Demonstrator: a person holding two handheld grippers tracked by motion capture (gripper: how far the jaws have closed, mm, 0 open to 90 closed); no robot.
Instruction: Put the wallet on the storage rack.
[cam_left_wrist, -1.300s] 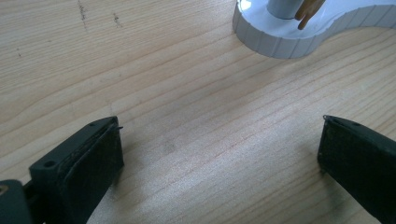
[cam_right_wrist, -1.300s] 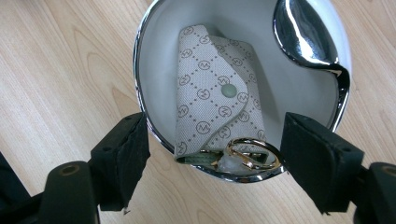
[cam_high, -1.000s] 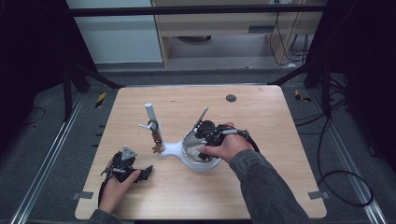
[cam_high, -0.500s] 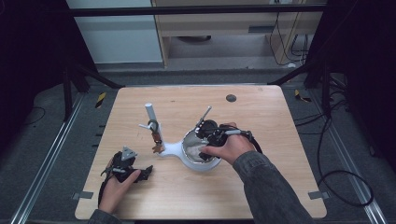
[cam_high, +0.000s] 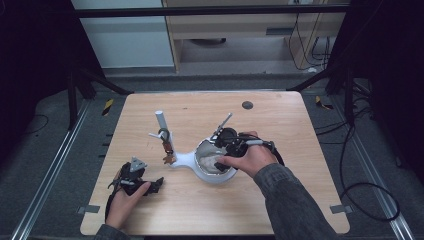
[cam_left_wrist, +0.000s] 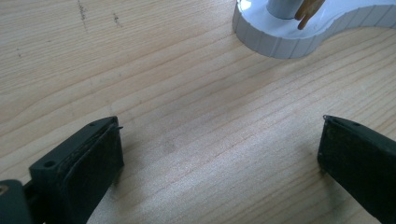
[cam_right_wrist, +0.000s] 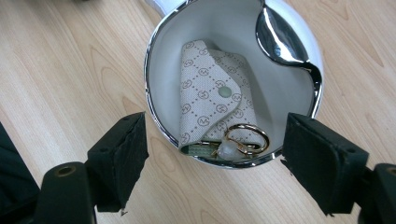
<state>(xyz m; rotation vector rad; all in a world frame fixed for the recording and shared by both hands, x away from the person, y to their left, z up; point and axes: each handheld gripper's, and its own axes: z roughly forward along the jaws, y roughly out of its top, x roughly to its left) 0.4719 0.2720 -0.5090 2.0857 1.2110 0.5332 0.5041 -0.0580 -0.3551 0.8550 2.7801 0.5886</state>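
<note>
A white stand (cam_high: 182, 159) has a chrome-rimmed bowl (cam_right_wrist: 154, 70) at one end and an upright post (cam_high: 161, 122) at the other. A cream patterned pouch (cam_right_wrist: 212, 95) with a gold ring (cam_right_wrist: 247, 137) lies in the bowl. My right gripper (cam_right_wrist: 213, 130) hangs just above the bowl (cam_high: 216, 178), pointing down. Its jaws have just been opening and stand apart on either side of the pouch's ring end without touching it. My left gripper (cam_high: 156, 184) rests on the table at the front left, open, with bare wood between its jaws (cam_left_wrist: 219, 144).
A small brown and gold trinket (cam_high: 167, 150) hangs from the post's hook. The stand's base (cam_left_wrist: 280, 35) lies just ahead of the left gripper. A dark round spot (cam_high: 247, 105) marks the wooden table (cam_high: 280, 200) near its far edge.
The right hand has shifted slightly over the bowl. The left hand has kept still.
</note>
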